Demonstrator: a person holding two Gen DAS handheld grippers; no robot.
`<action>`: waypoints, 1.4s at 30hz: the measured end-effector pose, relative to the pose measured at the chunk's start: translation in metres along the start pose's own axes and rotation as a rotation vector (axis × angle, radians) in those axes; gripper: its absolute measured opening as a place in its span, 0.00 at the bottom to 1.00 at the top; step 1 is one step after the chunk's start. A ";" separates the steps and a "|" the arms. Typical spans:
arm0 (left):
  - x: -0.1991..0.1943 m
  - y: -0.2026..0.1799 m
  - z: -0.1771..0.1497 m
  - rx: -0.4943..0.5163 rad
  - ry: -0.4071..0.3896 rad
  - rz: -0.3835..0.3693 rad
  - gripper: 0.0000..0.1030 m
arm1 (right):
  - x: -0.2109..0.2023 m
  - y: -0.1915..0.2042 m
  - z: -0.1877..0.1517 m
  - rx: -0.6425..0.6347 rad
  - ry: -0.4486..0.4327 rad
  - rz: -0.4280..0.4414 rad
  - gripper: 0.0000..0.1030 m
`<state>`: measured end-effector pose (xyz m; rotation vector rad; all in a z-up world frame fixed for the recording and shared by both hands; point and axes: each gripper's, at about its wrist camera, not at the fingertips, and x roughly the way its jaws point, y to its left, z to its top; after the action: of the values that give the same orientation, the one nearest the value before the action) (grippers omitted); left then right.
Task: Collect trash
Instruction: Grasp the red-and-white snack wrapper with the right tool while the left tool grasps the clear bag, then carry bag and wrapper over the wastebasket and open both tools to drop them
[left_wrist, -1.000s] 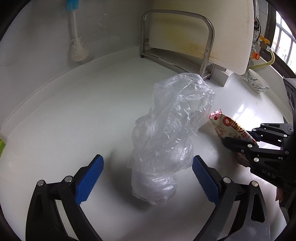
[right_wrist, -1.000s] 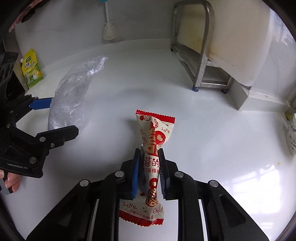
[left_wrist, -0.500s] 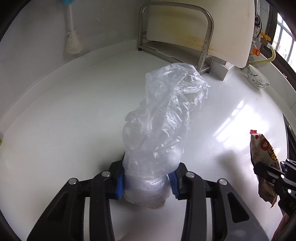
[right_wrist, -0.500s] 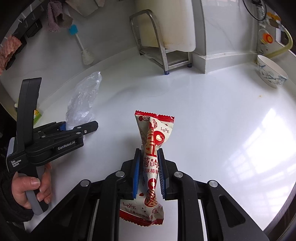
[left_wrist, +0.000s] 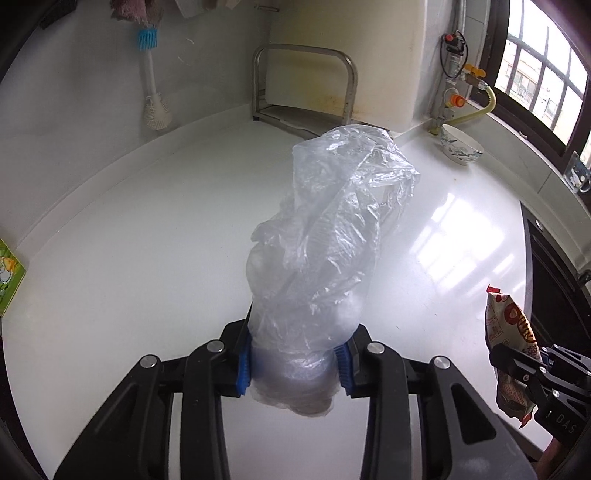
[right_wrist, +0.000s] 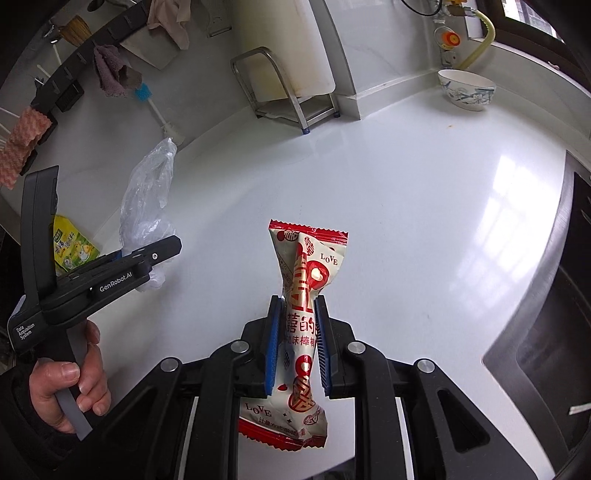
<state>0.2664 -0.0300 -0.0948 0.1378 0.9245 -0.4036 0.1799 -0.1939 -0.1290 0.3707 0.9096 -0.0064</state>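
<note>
A crumpled clear plastic bag (left_wrist: 325, 251) stands up between the blue pads of my left gripper (left_wrist: 293, 363), which is shut on its lower end and holds it above the white counter (left_wrist: 147, 236). In the right wrist view the same bag (right_wrist: 146, 199) shows at the left, held by that gripper (right_wrist: 147, 254) in a person's hand (right_wrist: 70, 376). My right gripper (right_wrist: 295, 343) is shut on a red-and-white snack wrapper (right_wrist: 308, 273), pinched at its middle. That wrapper (left_wrist: 508, 332) also appears at the right edge of the left wrist view.
A steel rack (right_wrist: 284, 88) with a white board stands at the back wall beside a blue-handled brush (left_wrist: 151, 85). A patterned bowl (right_wrist: 465, 88) sits at the back right. A green packet (right_wrist: 72, 249) lies at the left. A dark stove edge (right_wrist: 546, 295) borders the counter's right.
My left gripper closed from wide open onto the plastic bag and lifted it off the counter. My right gripper, still shut on the wrapper, rolled and pulled back with it.
</note>
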 end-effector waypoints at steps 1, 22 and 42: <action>-0.008 -0.005 -0.004 0.010 -0.002 -0.009 0.34 | -0.007 0.001 -0.005 -0.001 -0.003 -0.009 0.17; -0.105 -0.123 -0.073 0.234 -0.004 -0.196 0.34 | -0.136 -0.056 -0.110 0.179 -0.074 -0.109 0.17; -0.138 -0.188 -0.142 0.257 0.043 -0.167 0.34 | -0.173 -0.089 -0.176 0.163 -0.007 -0.054 0.17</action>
<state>0.0118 -0.1230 -0.0593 0.3066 0.9266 -0.6763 -0.0764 -0.2473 -0.1209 0.4976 0.9142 -0.1319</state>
